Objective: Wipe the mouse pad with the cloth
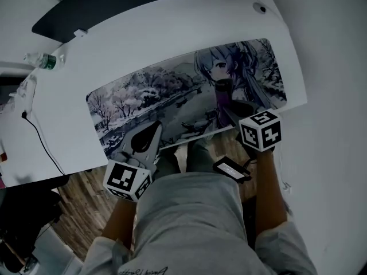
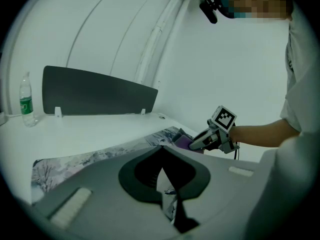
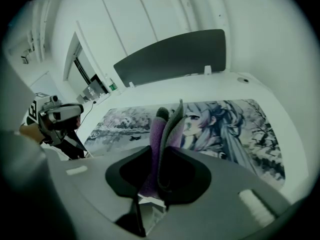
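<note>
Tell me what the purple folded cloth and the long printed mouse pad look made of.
Purple folded cloth: soft fabric, perhaps microfibre; matte, thick, bends in rounded folds. Long printed mouse pad: probably cloth-topped, matte; lies thin and flat, no glare on the print.

White desk (image 1: 143,44) carries the printed mouse pad (image 1: 172,96).

One tabletop (image 1: 172,33) is counted, carrying one mouse pad (image 1: 189,93). One cloth (image 3: 162,131) is recorded. Two grippers are present: one left gripper (image 1: 150,132) and one right gripper (image 2: 193,145). Two fingers (image 2: 135,176) are fitted per gripper, four in all. Two cubes are counted: one left marker cube (image 1: 127,180) and one right marker cube (image 1: 261,130). One plastic bottle (image 1: 45,61), one dark partition panel (image 1: 143,4), one black cable (image 1: 43,139) and one flat black device (image 1: 232,169) are listed.
</note>
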